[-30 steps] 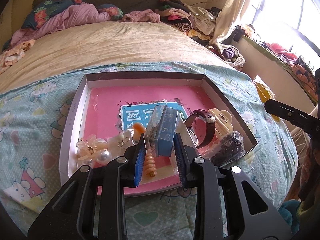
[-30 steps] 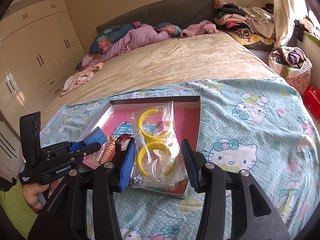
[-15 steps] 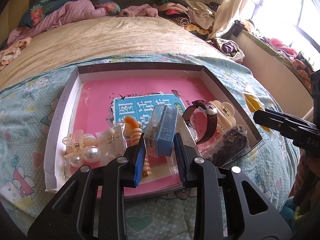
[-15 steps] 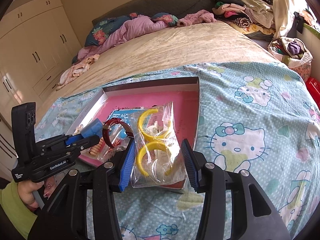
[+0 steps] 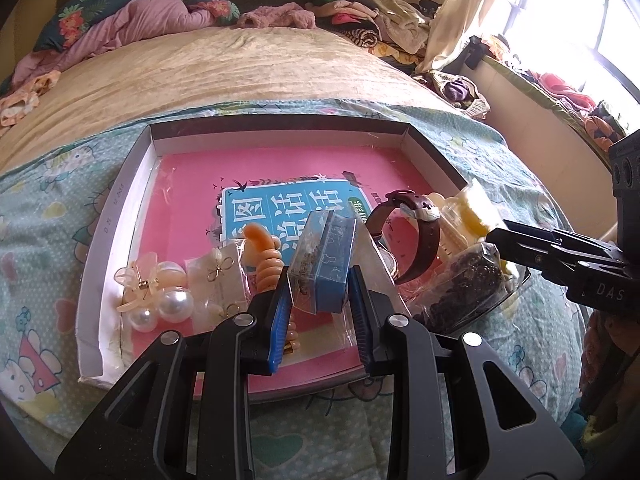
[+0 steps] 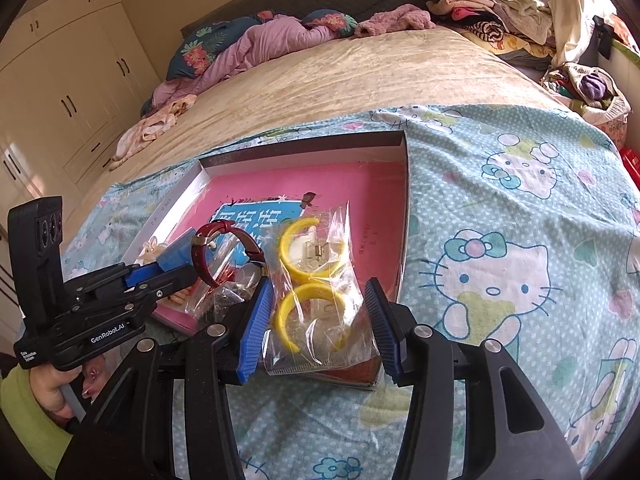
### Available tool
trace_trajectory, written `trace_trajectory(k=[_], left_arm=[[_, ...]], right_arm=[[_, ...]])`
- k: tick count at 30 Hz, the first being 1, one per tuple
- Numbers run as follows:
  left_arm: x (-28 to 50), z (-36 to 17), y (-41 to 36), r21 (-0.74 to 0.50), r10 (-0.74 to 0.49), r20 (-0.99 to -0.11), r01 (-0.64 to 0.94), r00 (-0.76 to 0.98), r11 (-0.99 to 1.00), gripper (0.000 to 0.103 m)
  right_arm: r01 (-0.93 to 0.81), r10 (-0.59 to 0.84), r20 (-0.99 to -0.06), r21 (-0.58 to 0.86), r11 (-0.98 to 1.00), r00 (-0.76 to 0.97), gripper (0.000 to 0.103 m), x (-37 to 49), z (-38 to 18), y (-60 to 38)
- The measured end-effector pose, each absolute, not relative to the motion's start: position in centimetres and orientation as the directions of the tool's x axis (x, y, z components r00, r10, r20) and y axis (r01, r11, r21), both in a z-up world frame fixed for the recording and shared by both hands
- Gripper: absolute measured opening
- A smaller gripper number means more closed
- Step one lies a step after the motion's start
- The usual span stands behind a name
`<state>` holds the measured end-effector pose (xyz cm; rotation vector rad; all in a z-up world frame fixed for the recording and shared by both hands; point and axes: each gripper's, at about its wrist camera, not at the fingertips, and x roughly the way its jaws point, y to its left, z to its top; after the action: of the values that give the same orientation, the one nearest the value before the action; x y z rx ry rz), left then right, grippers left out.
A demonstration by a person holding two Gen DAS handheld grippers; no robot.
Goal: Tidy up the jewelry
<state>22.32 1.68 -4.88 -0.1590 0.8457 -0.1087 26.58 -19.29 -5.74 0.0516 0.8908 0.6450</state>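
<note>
A shallow cardboard tray [image 5: 132, 184] with a pink floor lies on the bed; it also shows in the right wrist view [image 6: 304, 148]. My left gripper [image 5: 320, 300] is shut on a small blue box in clear wrap [image 5: 324, 264], held over the tray's near edge. My right gripper [image 6: 320, 320] is shut on a clear bag of yellow hoops [image 6: 312, 280], held over the tray's near right corner. In the tray lie a dark red watch [image 5: 416, 236], a pearl hair clip [image 5: 160, 296], an orange spiral piece [image 5: 266, 256] and a bag of dark beads [image 5: 464, 284].
The tray rests on a Hello Kitty sheet [image 6: 500, 264] on a beige bed [image 5: 220, 68]. Piled clothes [image 5: 372, 4] lie at the headboard and by the window. White wardrobes [image 6: 60, 92] stand to the left. The right gripper's body [image 5: 580, 256] reaches in beside the tray.
Both grippers have moved closer over the tray with their loads still held. The yellow hoop bag now shows at the tray's right side in the left wrist view.
</note>
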Motion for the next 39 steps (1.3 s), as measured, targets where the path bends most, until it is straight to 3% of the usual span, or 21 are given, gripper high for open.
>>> trace_trajectory(k=[2, 9, 11, 13, 17, 24, 28, 39], left_arm=[[22.3, -4.9, 1.7, -0.182, -0.158, -0.736, 0.032, 0.658, 0.983, 0.020], [22.2, -4.8, 1.5, -0.175, -0.153, -0.739, 0.032, 0.656, 0.984, 0.021], [22.0, -4.6, 1.5, -0.170, -0.148, -0.736, 0.032, 0.660, 0.985, 0.026], [21.6, -4.2, 1.4, -0.161, -0.139, -0.732, 0.029, 0.667, 0.986, 0.045], [20.5, -3.0, 1.2, -0.157, -0.134, -0.720, 0.029, 0.681, 0.987, 0.051], [16.9, -0.3, 1.1, -0.167, -0.125, -0.684, 0.012, 0.718, 0.986, 0.082], [14.5, 0.8, 0.9, -0.177, -0.121, -0.667, 0.002, 0.735, 0.984, 0.093], [7.2, 0.8, 0.0, -0.194, -0.123, -0.649, -0.007, 0.750, 0.981, 0.093]], right_arm=[[-0.498, 0.543, -0.702, 0.302, 0.813, 0.460, 0.060, 26.4, -5.6, -19.4], [-0.490, 0.554, -0.671, 0.313, 0.814, 0.493, 0.074, 25.3, -3.9, -20.3], [-0.487, 0.558, -0.662, 0.317, 0.813, 0.500, 0.079, 24.8, -3.3, -20.6], [-0.487, 0.562, -0.649, 0.319, 0.813, 0.513, 0.084, 24.1, -2.5, -20.9], [-0.499, 0.576, -0.616, 0.319, 0.806, 0.537, 0.092, 22.3, -0.8, -21.5], [-0.526, 0.590, -0.578, 0.300, 0.796, 0.563, 0.094, 18.2, 1.5, -22.4], [-0.539, 0.592, -0.564, 0.283, 0.793, 0.576, 0.095, 15.9, 2.4, -22.7], [-0.541, 0.581, -0.567, 0.262, 0.799, 0.583, 0.099, 9.8, 1.4, -23.3]])
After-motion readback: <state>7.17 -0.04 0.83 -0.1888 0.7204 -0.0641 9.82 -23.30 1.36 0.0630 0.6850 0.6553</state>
